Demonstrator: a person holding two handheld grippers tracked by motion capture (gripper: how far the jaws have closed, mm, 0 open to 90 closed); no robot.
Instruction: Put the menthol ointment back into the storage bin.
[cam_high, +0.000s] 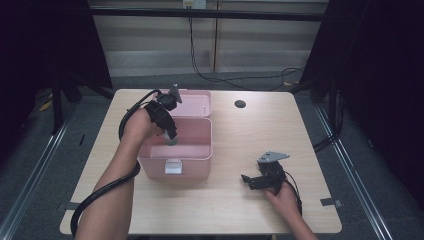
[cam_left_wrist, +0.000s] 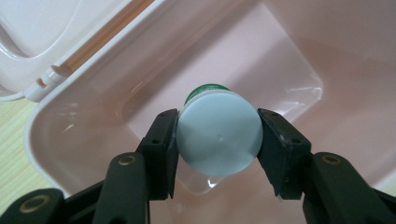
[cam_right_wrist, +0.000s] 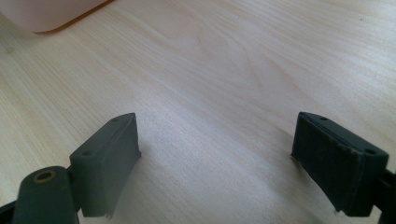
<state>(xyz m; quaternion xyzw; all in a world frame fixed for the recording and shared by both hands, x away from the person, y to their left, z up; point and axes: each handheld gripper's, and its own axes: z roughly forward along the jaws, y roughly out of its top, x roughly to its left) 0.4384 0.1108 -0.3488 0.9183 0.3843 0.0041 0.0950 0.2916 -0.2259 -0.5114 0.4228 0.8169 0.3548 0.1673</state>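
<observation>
A pink plastic box stands open at the table's left of centre, its lid laid back behind it. My left gripper reaches down into the box and is shut on a small bottle with a pale round cap and a green label. In the left gripper view the bottle hangs over the box's pink floor, pinched between both jaws. My right gripper rests low over the bare wood at the front right, open, with nothing between its jaws; in the right gripper view the gripper shows only tabletop between them.
A dark round hole sits in the tabletop behind the box. A corner of the pink box shows at the top left of the right gripper view. Cables run across the floor beyond the table.
</observation>
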